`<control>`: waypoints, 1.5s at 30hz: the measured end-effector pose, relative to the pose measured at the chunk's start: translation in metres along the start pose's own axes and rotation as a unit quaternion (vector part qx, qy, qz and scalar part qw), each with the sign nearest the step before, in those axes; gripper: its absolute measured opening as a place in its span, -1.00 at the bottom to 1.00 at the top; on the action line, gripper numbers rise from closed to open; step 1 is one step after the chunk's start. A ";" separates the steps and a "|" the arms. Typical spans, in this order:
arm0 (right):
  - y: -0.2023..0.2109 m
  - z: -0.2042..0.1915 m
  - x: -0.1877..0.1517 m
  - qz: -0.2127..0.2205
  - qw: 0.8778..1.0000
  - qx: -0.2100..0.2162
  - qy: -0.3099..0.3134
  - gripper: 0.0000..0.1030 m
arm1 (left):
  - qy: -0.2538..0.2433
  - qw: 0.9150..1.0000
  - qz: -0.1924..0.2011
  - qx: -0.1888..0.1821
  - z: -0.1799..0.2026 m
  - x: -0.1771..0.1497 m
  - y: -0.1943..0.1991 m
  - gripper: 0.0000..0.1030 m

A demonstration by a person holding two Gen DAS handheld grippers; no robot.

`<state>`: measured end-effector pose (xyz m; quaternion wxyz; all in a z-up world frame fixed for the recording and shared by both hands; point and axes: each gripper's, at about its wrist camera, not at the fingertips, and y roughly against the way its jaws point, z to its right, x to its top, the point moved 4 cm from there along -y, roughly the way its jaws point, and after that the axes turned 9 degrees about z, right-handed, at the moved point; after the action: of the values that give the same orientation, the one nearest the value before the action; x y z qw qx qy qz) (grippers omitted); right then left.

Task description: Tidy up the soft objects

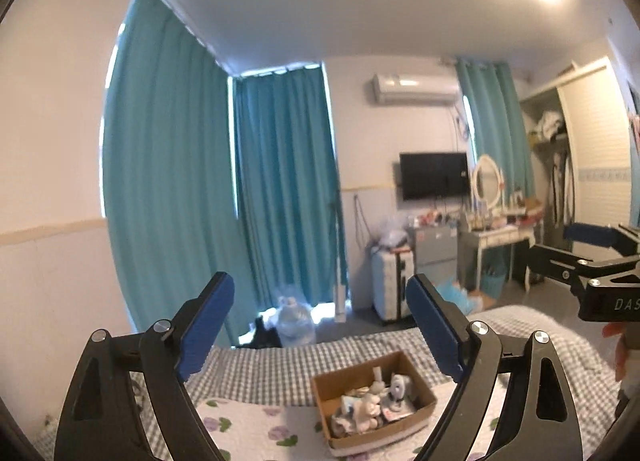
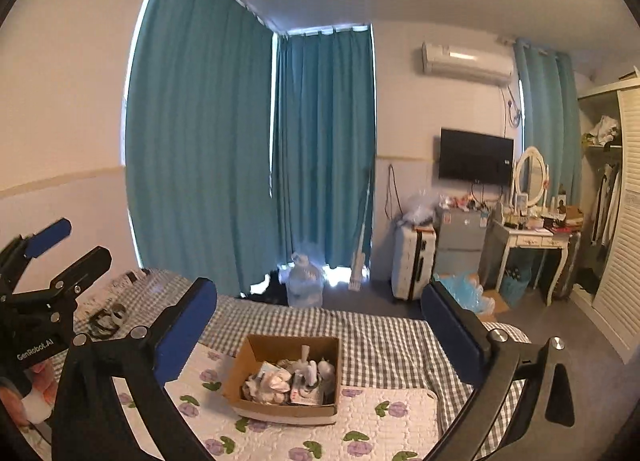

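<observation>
On the bed [image 2: 384,337], ahead of and below both my tongs, sits the open cardboard box [image 2: 286,375] on the floral quilted pad [image 2: 400,421], with the soft objects [image 2: 276,379] heaped inside: small pale plush-looking bits, too small to tell apart. Step looks like the start: nothing gripped, nothing lifted out, so I'd judge the task barely begun. Left tongs [image 1: 320,331] are spread wide with nothing between the blue pads; right tongs [image 2: 320,335] likewise wide and empty. Both are held high and roughly level, pointing across the room toward the teal curtains [image 2: 248,141] rather than down at the box, side by side and well apart from it. In the left view the right tongs [image 1: 560,249] show at the right edge; in the right view the left tongs [image 2: 68,245] show at the left edge. Next move, as I read it: tip one wrist down, descend over the box, straddle one item from the top of the heap and close gently. Items are tangled together, so I'd expect a neighbour could come up with it.
</observation>
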<state>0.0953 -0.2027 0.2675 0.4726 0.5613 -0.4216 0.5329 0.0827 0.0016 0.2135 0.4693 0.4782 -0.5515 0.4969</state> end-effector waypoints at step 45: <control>-0.089 -0.016 -0.224 -0.076 0.997 -0.033 -0.004 1.00 | 0.037 0.992 -0.120 0.009 0.007 -0.205 -0.039 0.74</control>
<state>0.1618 -0.1764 0.0368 0.5288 0.5775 -0.3968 0.4789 0.1421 0.0055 0.0135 0.5417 0.5264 -0.4676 0.4592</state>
